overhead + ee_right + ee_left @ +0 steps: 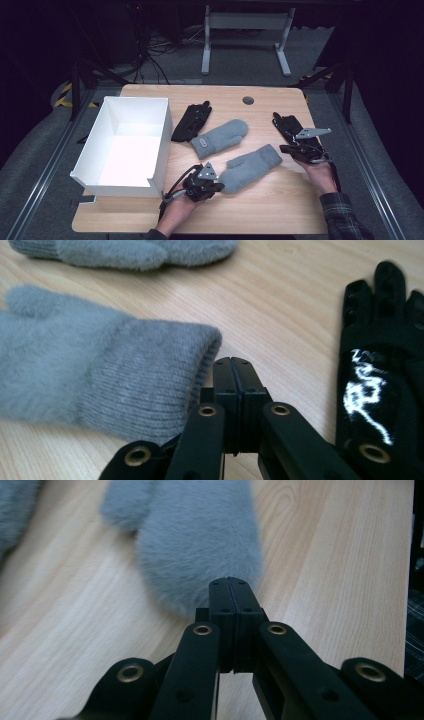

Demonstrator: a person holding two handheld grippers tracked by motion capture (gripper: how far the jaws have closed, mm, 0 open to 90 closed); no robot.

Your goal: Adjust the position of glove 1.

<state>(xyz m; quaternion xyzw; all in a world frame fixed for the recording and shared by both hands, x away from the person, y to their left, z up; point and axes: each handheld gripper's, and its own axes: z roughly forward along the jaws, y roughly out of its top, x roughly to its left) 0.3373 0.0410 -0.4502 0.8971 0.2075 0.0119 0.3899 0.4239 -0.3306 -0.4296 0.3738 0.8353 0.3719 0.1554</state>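
Two grey mittens lie mid-table. The nearer mitten stretches between my grippers, its rounded tip by the left one and its ribbed cuff by the right one. My left gripper is shut, tips at the mitten's tip, with no fabric seen between the jaws. My right gripper is shut just beside the cuff. The other mitten lies farther back. One black glove lies under and beside my right gripper, another black glove near the box.
An open white box stands on the left part of the wooden table. A round grommet sits near the far edge. Bare wood runs along the front edge.
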